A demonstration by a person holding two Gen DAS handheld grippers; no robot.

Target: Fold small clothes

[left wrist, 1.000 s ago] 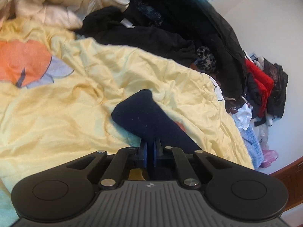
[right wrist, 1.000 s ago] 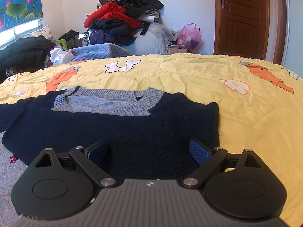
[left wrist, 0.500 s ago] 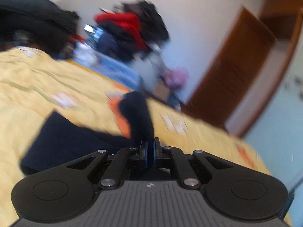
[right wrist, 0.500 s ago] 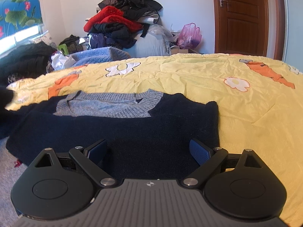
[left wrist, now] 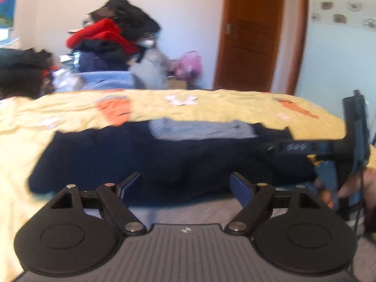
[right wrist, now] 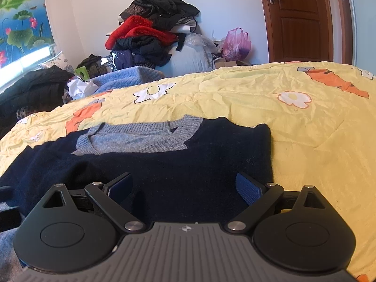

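A bed (right wrist: 293, 141) under a yellow sheet printed with flowers and orange carrots fills both views, and a navy sweater (right wrist: 188, 164) with a grey knitted collar (right wrist: 138, 138) lies flat on it, collar toward the far wall. Behind the bed stands a heap of clothes (right wrist: 150, 30), red and black on top, with a pink plastic bag (right wrist: 236, 43) beside it and a brown wooden door (right wrist: 298, 18) to the right. The right tongs (right wrist: 185, 189) hover spread wide over the sweater's near hem, gripping nothing. The left tongs (left wrist: 185, 188) are likewise spread apart and empty above the near edge of the sweater (left wrist: 152, 162); that view is blurred.
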